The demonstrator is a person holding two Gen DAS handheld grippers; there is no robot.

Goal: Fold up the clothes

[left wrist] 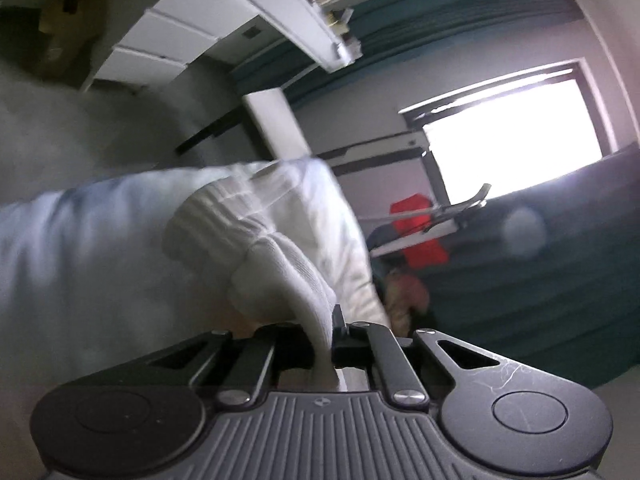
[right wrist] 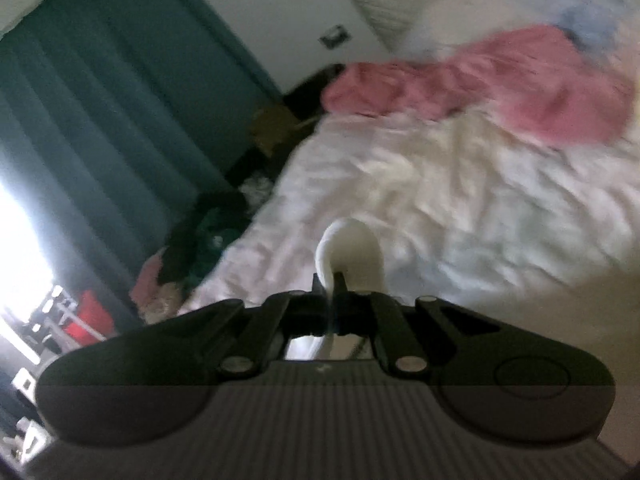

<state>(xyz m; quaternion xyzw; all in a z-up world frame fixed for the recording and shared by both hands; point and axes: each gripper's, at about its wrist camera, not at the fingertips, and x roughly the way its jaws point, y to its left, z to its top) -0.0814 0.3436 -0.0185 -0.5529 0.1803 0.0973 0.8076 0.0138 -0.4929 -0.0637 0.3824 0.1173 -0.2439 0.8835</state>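
The left tool [left wrist: 334, 322] is clenched on a fold of a white ribbed-knit garment [left wrist: 276, 240], its jaws pinched together with the cloth squeezed up between them. From there the garment spreads toward ten o'clock in the left wrist view, a thick ribbed band bunched nearest the tips and smoother white cloth trailing off, blurred, to the frame edge. The right tool [right wrist: 330, 280] is likewise clenched on a white loop of cloth [right wrist: 352, 248] that arches up at twelve o'clock just past its tips; it looks like another edge of the same garment, though the pictures do not prove it.

My reading is that the garment is lifted off the bed and held at two points, so the step in hand is spreading or shaking it out before the first fold. The next move would call for drawing the two tools apart to pull the cloth taut, then lowering it flat onto the rumpled white bed sheet [right wrist: 460, 184].

Further out in the right wrist view, a crumpled pink garment [right wrist: 500, 80] lies on the bed at one o'clock, well apart from the tool, and dark clothes [right wrist: 208, 236] lie heaped beside the bed at nine o'clock below a teal curtain [right wrist: 100, 100]. The pink garment narrows the free sheet; the lay-down should stay on the near side of it.
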